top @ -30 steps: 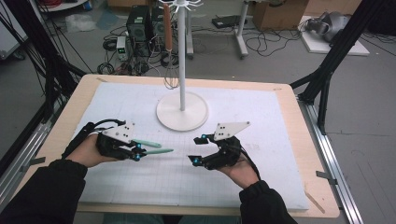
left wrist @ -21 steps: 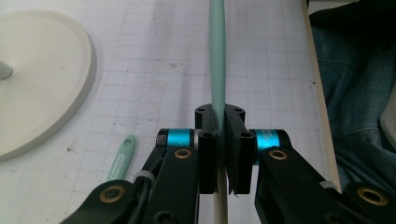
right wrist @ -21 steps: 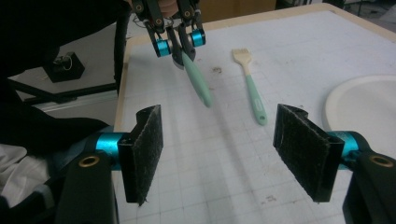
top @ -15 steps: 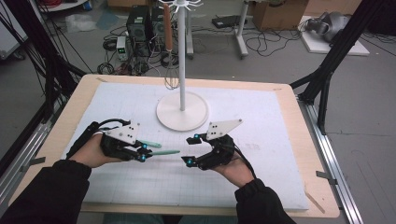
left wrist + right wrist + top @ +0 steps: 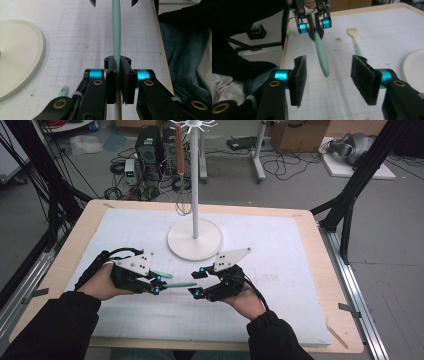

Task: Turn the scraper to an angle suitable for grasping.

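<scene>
Near the table's front, the left gripper (image 5: 156, 285) clamps a green utensil handle (image 5: 181, 284); the right gripper (image 5: 196, 281) gapes wide, empty, around its tip.

Looks like a robotics lab or test rig to me. Wooden table (image 5: 340, 285) with a gridded white mat (image 5: 280, 250), black frame struts (image 5: 350, 195) at the right, tangled cables (image 5: 295, 167) and a black computer tower (image 5: 147, 145) on the grey floor up top.
</scene>
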